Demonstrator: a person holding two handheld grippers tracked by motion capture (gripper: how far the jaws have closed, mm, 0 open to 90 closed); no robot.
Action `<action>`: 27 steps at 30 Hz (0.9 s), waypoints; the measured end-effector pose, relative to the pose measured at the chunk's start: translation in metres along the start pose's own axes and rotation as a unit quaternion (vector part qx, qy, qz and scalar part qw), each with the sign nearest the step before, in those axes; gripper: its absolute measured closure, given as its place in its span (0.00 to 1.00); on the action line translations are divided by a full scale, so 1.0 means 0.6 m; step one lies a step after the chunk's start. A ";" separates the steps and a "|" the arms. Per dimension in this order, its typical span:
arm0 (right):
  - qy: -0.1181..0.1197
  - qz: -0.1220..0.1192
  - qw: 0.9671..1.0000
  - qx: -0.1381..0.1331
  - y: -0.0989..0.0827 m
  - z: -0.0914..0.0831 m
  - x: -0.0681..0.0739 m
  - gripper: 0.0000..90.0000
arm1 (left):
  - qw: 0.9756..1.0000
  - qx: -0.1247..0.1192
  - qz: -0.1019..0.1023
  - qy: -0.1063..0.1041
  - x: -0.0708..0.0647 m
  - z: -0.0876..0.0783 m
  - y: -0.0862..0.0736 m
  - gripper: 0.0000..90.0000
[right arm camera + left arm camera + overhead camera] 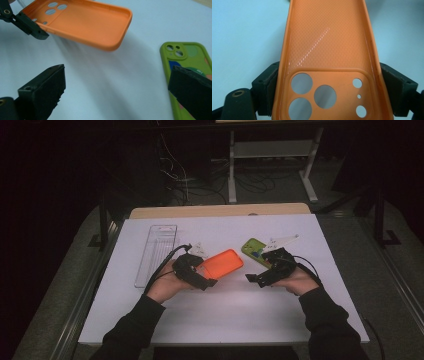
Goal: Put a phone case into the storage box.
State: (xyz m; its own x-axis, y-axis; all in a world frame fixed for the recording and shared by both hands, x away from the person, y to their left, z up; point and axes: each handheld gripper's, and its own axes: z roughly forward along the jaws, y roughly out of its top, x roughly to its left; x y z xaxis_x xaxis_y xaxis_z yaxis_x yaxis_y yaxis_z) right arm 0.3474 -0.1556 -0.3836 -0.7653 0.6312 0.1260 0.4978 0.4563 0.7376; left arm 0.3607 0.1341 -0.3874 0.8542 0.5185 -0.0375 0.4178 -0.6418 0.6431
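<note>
While seen from above: left gripper (209,281) pinches orange case (223,264), camera holes hidden.
Left gripper view: holes plain (near end).
Right gripper (115,92): spread, empty.
Right: green phone (190,65).
Far left: clear tray (156,252).

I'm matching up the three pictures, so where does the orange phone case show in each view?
High view: orange phone case at the centre of the white table, in the left gripper.
Left gripper view: the case runs up the middle, camera holes at the bottom, clamped between the fingers.
Right gripper view: the case at upper left, above the table.
Shared landmark: the case's camera holes.
</note>
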 end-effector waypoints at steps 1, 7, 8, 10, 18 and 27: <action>-0.003 0.002 1.000 -0.001 -0.005 0.003 0.002 0.01 | 1.000 0.004 0.001 0.004 0.001 -0.001 -0.001 0.18; -0.017 0.027 0.999 -0.011 -0.023 0.028 0.020 0.00 | 1.000 0.009 -0.015 0.008 -0.001 0.003 -0.002 0.18; -0.021 0.027 0.999 -0.019 -0.028 0.035 0.023 0.00 | 1.000 0.009 -0.015 0.008 -0.001 0.004 -0.002 0.18; -0.024 0.030 0.999 -0.016 -0.031 0.047 0.030 0.00 | 1.000 0.009 -0.017 0.010 -0.003 0.004 -0.002 0.18; -0.026 0.026 0.999 -0.012 -0.037 0.077 0.033 0.00 | 1.000 0.011 -0.019 0.011 -0.003 0.006 -0.002 0.18; -0.047 -0.005 0.999 -0.017 -0.035 0.079 0.034 0.00 | 1.000 0.014 -0.021 0.012 -0.002 0.007 -0.003 0.18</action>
State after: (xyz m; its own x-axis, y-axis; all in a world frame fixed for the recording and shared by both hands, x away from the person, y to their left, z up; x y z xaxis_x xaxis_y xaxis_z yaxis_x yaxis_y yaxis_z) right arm 0.3411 -0.1224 -0.4279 -0.7275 0.6838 0.0562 0.4749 0.4427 0.7606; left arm 0.3603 0.1324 -0.3915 0.8282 0.5586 -0.0463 0.4624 -0.6343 0.6196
